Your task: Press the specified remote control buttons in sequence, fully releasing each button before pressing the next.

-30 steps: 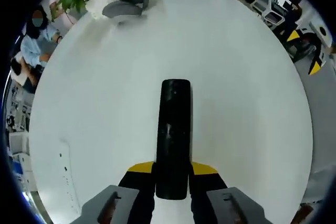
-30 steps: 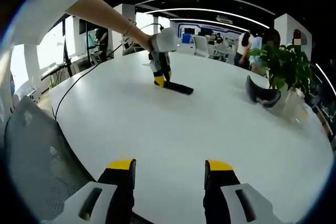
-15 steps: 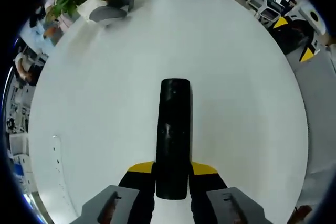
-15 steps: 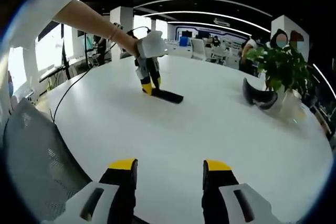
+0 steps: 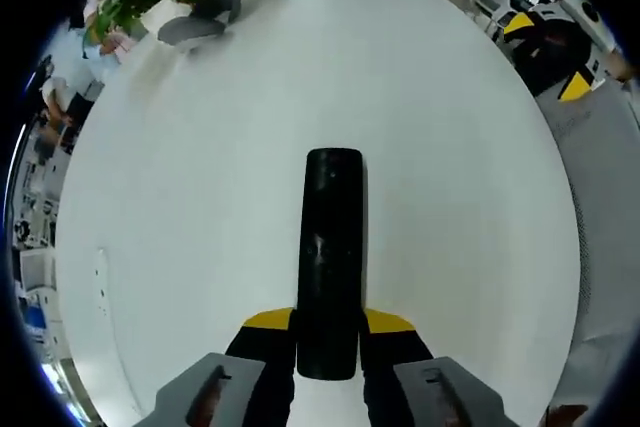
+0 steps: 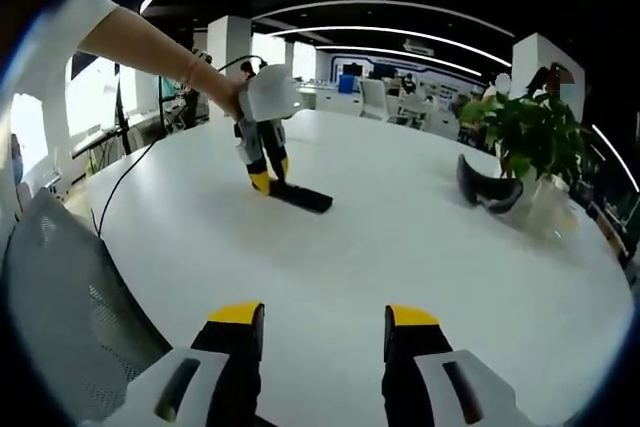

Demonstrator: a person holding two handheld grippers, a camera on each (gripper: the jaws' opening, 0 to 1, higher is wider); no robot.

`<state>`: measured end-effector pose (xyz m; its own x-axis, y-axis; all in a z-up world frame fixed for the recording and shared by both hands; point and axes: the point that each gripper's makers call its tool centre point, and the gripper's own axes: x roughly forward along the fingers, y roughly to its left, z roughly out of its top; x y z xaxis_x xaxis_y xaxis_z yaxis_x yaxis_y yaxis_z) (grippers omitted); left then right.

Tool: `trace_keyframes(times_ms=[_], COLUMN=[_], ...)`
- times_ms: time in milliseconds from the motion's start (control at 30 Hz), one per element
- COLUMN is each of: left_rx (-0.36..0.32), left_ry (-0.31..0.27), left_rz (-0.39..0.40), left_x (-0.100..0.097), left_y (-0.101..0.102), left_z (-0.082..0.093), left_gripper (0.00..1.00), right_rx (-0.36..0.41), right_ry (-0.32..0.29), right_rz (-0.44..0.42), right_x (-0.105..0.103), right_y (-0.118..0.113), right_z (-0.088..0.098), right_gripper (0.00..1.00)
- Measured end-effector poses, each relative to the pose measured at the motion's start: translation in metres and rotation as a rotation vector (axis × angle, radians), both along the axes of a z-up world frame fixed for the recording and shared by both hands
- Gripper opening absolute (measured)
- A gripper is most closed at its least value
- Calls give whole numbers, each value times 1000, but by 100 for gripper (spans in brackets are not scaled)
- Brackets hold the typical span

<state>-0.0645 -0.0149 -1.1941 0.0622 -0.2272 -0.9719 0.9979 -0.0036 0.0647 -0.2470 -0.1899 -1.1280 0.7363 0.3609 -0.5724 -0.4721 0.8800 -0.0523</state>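
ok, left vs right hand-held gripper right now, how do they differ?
The left hand-held gripper is shut on the black remote, down at the white table. The right hand-held gripper is open and holds nothing, well apart from the remote. Both have yellow-tipped black jaws.

No text, label, brand, number or sign can be read in either view. The black remote control [image 5: 331, 257] shows only faint, blurred marks on its face in the left gripper view, too small to make out, and in the right gripper view it [image 6: 299, 196] is too far off. The lit screens at about 12 o'clock in that view are illegible.
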Motion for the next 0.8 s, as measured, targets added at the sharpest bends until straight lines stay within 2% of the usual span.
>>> trace_keyframes(times_ms=[200, 600, 800], left_rx=[-23, -18, -25], left_ry=[12, 34, 35], left_rz=[33, 36, 49], left_x=[-18, -59, -72], left_y=[2, 5, 5], left_z=[0, -1, -1], left_gripper=[24, 24, 24], right_rx=[-1, 9, 7], right_ry=[-9, -21, -20], right_rz=[11, 25, 42], right_x=[1, 2, 2], right_y=[2, 4, 7], right_z=[2, 5, 4], right_gripper=[45, 44, 43])
